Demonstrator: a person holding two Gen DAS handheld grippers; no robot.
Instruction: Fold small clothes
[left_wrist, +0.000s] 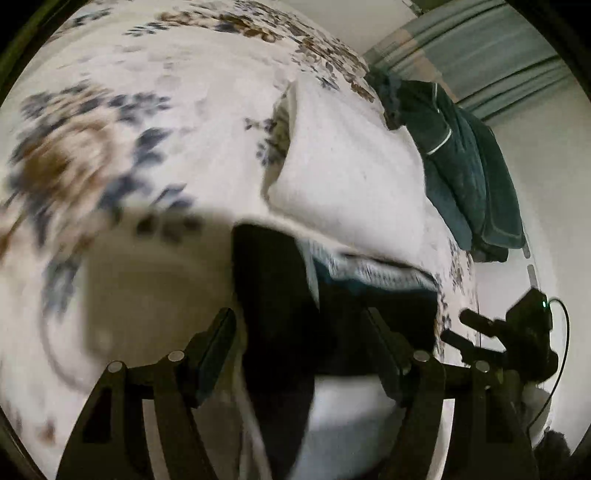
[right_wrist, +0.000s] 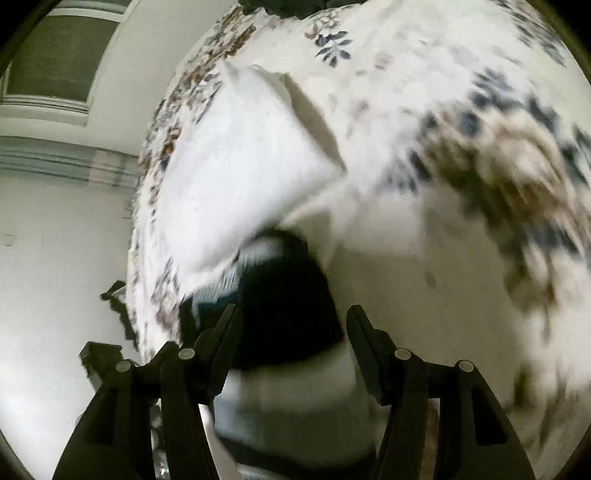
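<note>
Spreading wide, the left gripper (left_wrist: 299, 332) and right gripper (right_wrist: 291, 325) both hold their fingers apart, gripping nothing, just above a small black-and-white garment (left_wrist: 280, 302) blurred on the floral-print bed sheet (left_wrist: 147, 110). Beyond it lies a white pillow (left_wrist: 343, 166); farther off, a dark teal folded towel (left_wrist: 465, 173) sits at the bed's edge.

Dark garment (left_wrist: 280, 314) between left gripper's (left_wrist: 299, 325) spread jaws.
</note>
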